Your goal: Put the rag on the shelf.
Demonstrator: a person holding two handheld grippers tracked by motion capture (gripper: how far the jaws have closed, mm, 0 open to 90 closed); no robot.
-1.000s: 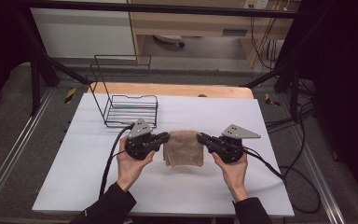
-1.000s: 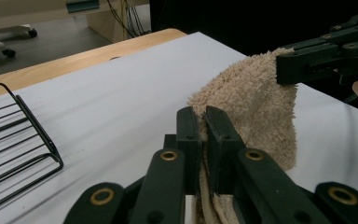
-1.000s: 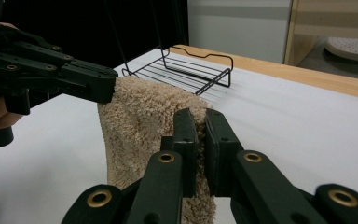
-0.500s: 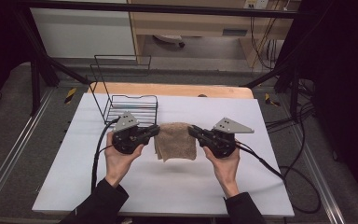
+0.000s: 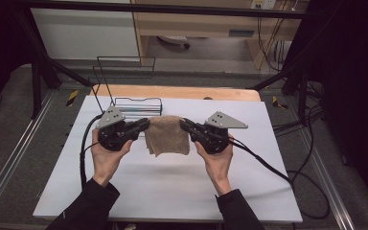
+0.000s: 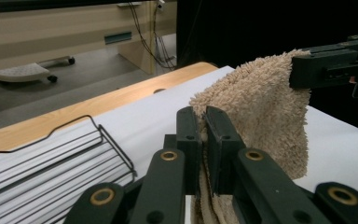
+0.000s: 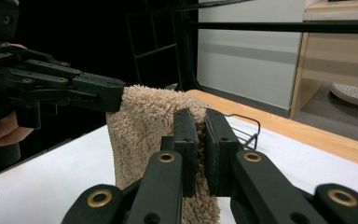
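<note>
We hold a tan towel (image 5: 167,136) between us, lifted above the white table (image 5: 172,191); our left gripper (image 5: 143,125) has its jaws pinched tight on the towel's upper left corner, and our right gripper (image 5: 186,125) has its jaws clamped on the upper right corner; the cloth hangs down between them, folded over; a black wire rack (image 5: 136,106) sits just behind, near the left gripper.

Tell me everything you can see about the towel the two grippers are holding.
The towel is a small beige terry cloth with a fluffy looped pile. It hangs in the air above the white table, draping down in folds. The left gripper clamps its one upper corner, the right gripper the other. It hangs beside a wire rack.
</note>
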